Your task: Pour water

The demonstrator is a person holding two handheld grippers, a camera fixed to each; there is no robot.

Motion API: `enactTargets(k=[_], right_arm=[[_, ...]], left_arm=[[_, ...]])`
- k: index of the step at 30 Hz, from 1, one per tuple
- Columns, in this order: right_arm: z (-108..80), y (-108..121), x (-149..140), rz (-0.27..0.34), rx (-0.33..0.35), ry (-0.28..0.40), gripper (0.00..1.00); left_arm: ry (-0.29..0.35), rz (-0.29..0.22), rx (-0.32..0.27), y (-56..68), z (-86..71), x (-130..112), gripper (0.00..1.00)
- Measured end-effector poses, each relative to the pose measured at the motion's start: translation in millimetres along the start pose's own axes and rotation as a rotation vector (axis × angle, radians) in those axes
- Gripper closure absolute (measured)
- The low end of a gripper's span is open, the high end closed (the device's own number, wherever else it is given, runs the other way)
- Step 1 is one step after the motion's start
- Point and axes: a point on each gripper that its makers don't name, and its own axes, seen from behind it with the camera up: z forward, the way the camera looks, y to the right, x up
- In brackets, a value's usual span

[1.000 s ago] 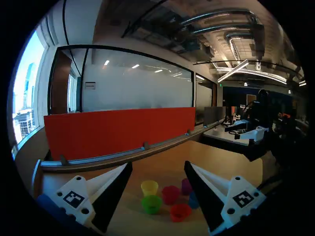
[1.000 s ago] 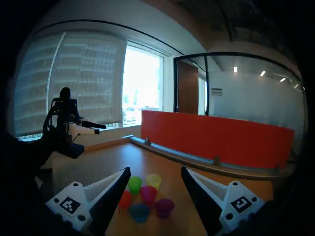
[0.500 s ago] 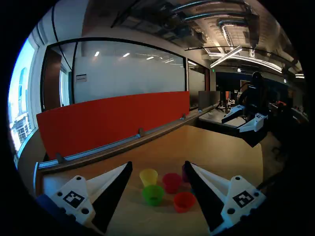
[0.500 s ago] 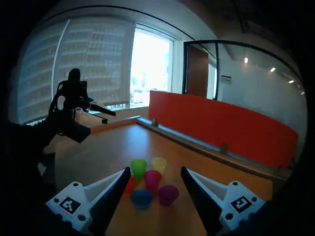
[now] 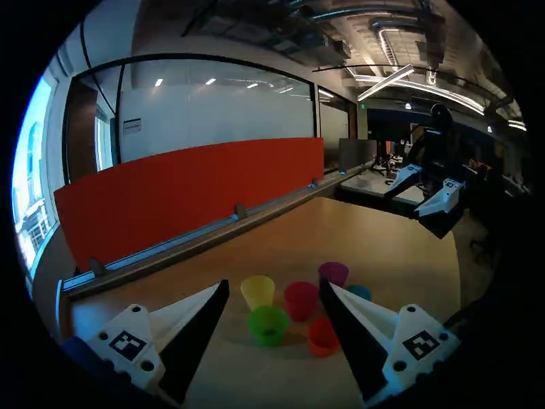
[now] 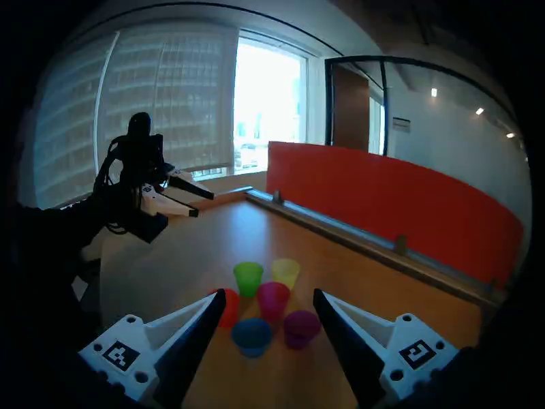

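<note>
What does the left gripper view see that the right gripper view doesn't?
The left gripper view has the ceiling pipes, a long lamp and the right claw far off. The right gripper view has the bright window, its blinds and the left claw far off. Both have six coloured cups on the wooden table, plus the red divider.

One left gripper (image 5: 273, 283), one right gripper (image 6: 269, 293), six cups (image 6: 273, 300), one table (image 6: 204, 245), one red divider (image 6: 409, 198).
</note>
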Motion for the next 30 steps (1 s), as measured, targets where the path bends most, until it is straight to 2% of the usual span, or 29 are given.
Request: enactTargets(k=[9,18,30], right_arm=[[16.6,-6,-26,-0.023,0.028,-0.056,0.01],[35.8,-5,-61,-0.047,0.030,-0.107,0.01],[58.8,-8,-106,-0.032,0.064,-0.163,0.01]], left_arm=[[-0.063,-0.001,-0.017,-4.9,21.1,-29,0.02],[-0.144,0.008,-0.036,-8.7,42.6,-69,0.02],[-0.241,0.037,-0.062,-9.8,67.7,-119,0.02]])
